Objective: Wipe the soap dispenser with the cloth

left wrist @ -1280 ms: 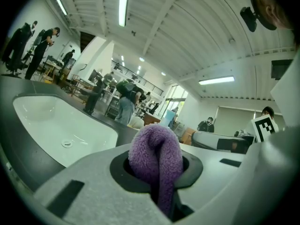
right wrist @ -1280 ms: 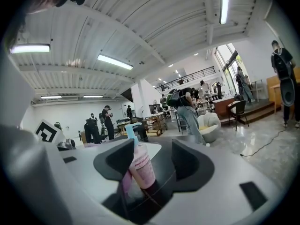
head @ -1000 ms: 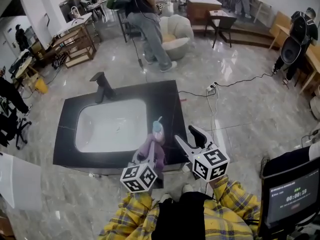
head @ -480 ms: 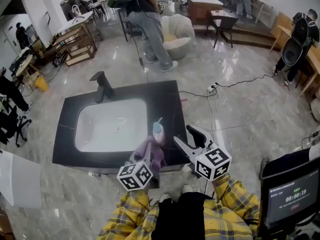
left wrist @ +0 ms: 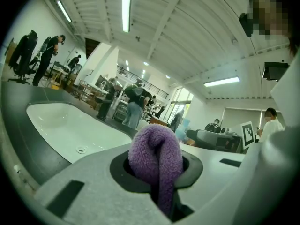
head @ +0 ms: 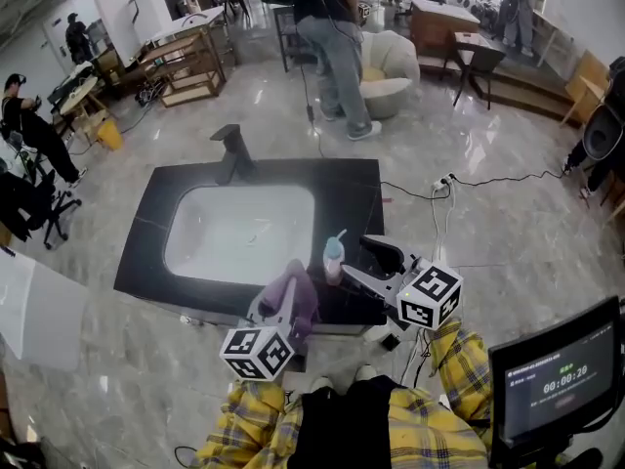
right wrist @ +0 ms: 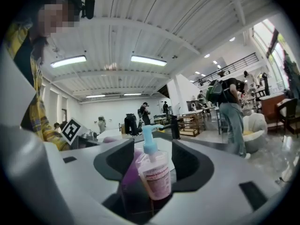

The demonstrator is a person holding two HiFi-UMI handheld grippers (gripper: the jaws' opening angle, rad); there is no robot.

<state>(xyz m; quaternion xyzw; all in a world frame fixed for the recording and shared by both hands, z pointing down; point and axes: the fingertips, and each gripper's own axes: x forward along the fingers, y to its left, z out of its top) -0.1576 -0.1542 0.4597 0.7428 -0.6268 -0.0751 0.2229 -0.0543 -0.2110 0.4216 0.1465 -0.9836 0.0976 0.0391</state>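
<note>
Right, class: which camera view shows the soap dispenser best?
The right gripper view: the soap dispenser stands close and central, its blue pump and label clear. The head view shows it small, from above, beside the sink. The left gripper view, filled by the purple cloth, doesn't clearly show it.

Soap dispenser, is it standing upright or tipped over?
Upright: the soap dispenser stands on the dark counter, pump nozzle on top, in both the head view and the right gripper view.
</note>
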